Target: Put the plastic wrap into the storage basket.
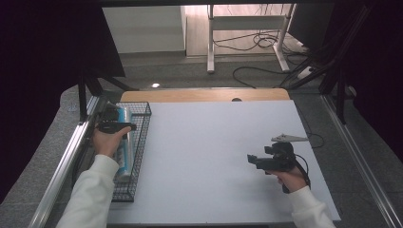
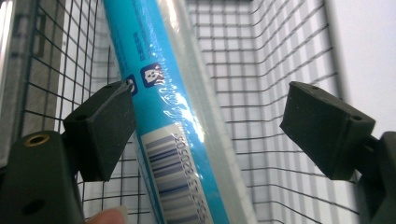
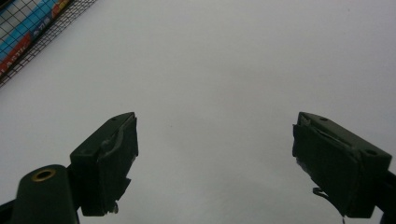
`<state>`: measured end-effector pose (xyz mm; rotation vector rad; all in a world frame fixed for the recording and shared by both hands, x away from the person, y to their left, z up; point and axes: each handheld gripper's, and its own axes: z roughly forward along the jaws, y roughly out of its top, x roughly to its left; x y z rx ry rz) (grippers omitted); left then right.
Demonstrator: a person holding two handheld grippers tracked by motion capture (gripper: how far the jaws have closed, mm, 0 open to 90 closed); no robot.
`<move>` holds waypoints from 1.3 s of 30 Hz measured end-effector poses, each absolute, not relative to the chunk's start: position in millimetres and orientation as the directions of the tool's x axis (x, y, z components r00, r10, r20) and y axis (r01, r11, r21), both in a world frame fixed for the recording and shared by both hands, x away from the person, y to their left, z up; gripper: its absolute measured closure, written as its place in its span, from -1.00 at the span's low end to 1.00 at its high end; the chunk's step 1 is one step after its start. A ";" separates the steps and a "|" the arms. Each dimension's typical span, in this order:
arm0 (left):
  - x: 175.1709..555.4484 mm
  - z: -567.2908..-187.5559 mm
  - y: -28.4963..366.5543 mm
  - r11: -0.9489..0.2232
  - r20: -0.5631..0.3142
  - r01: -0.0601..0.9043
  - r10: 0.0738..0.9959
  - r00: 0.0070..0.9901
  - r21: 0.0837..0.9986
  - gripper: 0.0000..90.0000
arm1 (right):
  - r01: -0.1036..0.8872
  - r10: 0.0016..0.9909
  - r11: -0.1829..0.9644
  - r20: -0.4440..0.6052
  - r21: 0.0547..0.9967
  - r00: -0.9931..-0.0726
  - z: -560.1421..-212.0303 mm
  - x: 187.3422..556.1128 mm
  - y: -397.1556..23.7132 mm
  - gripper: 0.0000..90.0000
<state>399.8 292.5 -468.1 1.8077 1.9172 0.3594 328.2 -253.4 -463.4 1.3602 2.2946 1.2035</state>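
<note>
A long blue plastic-wrapped package [image 1: 124, 153] with a barcode lies lengthwise in a black wire basket [image 1: 141, 142] at the table's left edge. My left gripper [image 1: 115, 125] hangs over the basket's far half. In the left gripper view, my left gripper [image 2: 208, 100] stands open with the package [image 2: 173, 130] between the jaws; the package runs close by the left pad [image 2: 105, 130] and the right pad is well clear of it. My right gripper [image 1: 253, 159] sits low over the white table [image 1: 209, 142] at the right, and the right gripper [image 3: 215, 126] is open with nothing between its pads.
The basket's mesh walls [image 2: 280, 56] rise around the package on both sides. A corner of the basket [image 3: 32, 35] sits far off in the right gripper view. A metal rail [image 1: 66, 156] borders the table's left side, and a wooden strip [image 1: 204, 95] its far edge.
</note>
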 end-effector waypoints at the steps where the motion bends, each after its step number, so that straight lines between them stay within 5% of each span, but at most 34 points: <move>1: 395.5 -464.0 292.6 0.090 -0.171 0.853 0.985 -0.001 0.515 -0.61 | 0.631 0.808 0.237 0.211 0.739 -0.550 -463.5 328.3 -254.0 -0.68; 23: 276.4 -431.6 260.0 -0.068 -0.243 0.697 0.909 0.338 0.714 -0.59 | 0.586 0.792 0.279 0.162 0.760 -0.588 -458.5 316.9 -257.3 -0.68; 39: 255.3 -454.3 209.2 -0.181 -0.241 0.685 0.848 0.473 0.705 -0.60 | 0.551 0.769 0.348 0.105 0.758 -0.630 -465.0 313.0 -251.0 -0.69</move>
